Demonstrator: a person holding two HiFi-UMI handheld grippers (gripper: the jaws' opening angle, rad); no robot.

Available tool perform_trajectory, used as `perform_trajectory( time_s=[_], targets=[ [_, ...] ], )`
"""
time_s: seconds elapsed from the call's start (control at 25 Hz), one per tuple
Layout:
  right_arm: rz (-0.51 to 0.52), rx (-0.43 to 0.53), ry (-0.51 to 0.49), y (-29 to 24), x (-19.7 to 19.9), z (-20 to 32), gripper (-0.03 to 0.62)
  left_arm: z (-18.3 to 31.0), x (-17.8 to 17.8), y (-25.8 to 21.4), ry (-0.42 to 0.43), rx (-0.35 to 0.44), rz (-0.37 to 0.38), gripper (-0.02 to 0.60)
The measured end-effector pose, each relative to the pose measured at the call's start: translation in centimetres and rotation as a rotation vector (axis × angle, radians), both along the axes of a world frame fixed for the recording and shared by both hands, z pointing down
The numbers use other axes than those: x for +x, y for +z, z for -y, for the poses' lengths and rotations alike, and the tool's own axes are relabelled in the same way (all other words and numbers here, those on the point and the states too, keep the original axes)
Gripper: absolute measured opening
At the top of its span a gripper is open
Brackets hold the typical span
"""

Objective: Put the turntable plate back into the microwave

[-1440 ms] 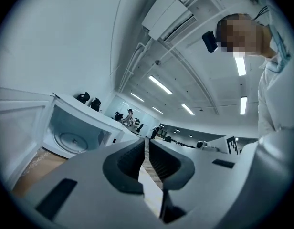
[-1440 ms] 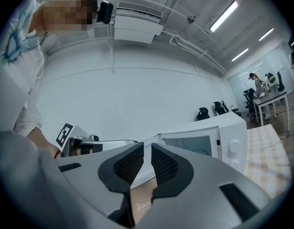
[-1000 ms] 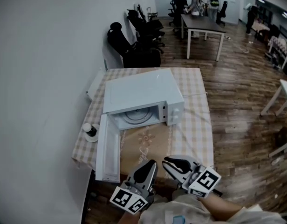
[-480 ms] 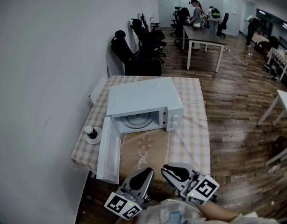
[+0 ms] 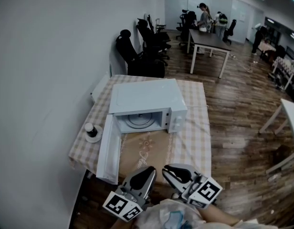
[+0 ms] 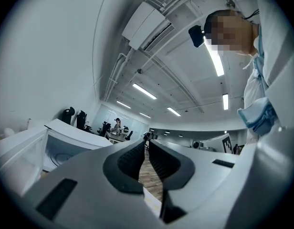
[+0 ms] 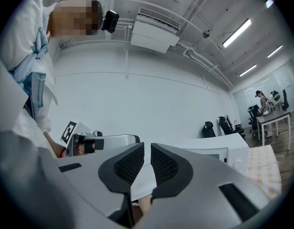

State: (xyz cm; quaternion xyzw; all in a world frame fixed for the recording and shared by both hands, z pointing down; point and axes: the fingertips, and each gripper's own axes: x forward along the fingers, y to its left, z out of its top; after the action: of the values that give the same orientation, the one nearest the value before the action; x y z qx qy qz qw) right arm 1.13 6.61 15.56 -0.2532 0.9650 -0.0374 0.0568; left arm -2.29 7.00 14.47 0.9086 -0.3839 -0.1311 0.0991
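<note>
Turntable plate (image 5: pixel 137 121): from the head view, lying flat inside the open white microwave (image 5: pixel 147 99) on the checked counter (image 5: pixel 198 132), door (image 5: pixel 108 149) swung out to the left, with left tongs (image 5: pixel 148 171) and right tongs (image 5: pixel 170 171) low at the near edge, well apart from it. From the left gripper view, tongs pressed together on nothing, microwave off to the left, a faint ring in its cavity probably the plate. From the right gripper view, tongs drawn together save a thin slit, empty, left tongs alongside.
</note>
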Motion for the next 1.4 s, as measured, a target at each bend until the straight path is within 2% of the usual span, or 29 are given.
perform_trajectory(
  time_s=[0.2, 1.4],
  targets=[
    [-0.011, -0.039, 0.007, 0.5, 0.3, -0.1, 0.061, -0.3, 0.1, 0.2, 0.002, -0.008, -0.016, 0.028],
    [-0.007, -0.076, 0.006, 1.3, -2.3, 0.3, 0.041, 0.7, -1.1, 1.5, -0.015, -0.059, 0.012, 0.028]
  ],
)
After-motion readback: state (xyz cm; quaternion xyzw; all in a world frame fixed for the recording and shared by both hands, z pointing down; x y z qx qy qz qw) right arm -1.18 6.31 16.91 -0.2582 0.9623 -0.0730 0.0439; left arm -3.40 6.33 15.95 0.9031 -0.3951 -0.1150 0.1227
